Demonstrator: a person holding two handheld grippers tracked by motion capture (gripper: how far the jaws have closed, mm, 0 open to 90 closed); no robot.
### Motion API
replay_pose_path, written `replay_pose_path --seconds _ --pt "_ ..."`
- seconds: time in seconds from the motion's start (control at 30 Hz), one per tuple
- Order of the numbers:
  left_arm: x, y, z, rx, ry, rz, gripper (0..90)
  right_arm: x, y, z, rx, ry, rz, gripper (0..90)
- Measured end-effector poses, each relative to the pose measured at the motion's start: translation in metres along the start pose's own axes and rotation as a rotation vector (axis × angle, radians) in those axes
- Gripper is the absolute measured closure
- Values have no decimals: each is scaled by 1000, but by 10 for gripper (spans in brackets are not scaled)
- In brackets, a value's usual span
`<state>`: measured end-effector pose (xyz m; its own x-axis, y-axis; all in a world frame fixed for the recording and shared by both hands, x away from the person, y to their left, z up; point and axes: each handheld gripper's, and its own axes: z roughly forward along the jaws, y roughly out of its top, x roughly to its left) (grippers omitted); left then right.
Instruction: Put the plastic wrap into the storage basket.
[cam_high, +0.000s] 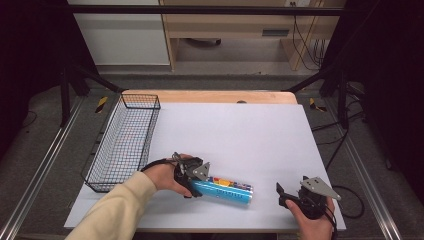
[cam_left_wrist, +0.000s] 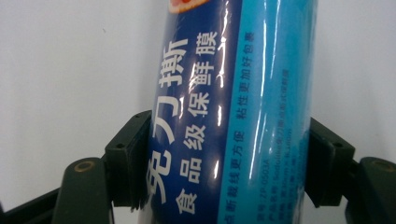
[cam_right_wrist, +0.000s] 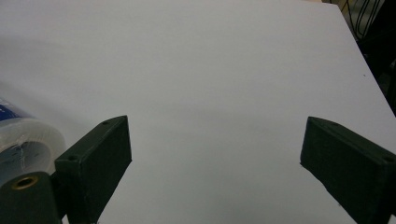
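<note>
The left tool (cam_high: 196, 181) is squeezing the blue roll (cam_high: 226, 190) near its left end, with one black jaw pressing on each side of it. In the left gripper view the jaws are hugging the roll (cam_left_wrist: 229, 116), which is running straight up between them. The roll is lying flat on the white tabletop (cam_high: 240, 135), close to the near edge. Its long side is pointing from left to right and slanting a little toward the person at the right end. It is a long round tube with a shiny plastic wrap, dark blue on one side and light blue on the other, with white writing along it. A bit of red and yellow is showing by the left tool. Its right end (cam_right_wrist: 23, 140) is looking clear and round in the right gripper view.

The right tool (cam_high: 286, 196) is resting near the right end of the roll, not touching it, with its jaws wide apart over bare tabletop.

A black wire basket (cam_high: 125, 142) is sitting at the left edge of the tabletop.
</note>
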<state>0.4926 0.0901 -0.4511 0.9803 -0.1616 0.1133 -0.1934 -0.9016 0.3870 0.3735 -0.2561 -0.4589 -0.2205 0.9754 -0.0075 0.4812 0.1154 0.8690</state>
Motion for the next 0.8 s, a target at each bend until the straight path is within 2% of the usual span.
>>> replay_pose_path --seconds 0.33,0.8 --pt "-6 6 -1 44 34 4 293 -2 1 -1 -8 4 9 100" --pt "-7 7 -1 49 26 -16 295 -4 2 -3 -22 16 23 106"
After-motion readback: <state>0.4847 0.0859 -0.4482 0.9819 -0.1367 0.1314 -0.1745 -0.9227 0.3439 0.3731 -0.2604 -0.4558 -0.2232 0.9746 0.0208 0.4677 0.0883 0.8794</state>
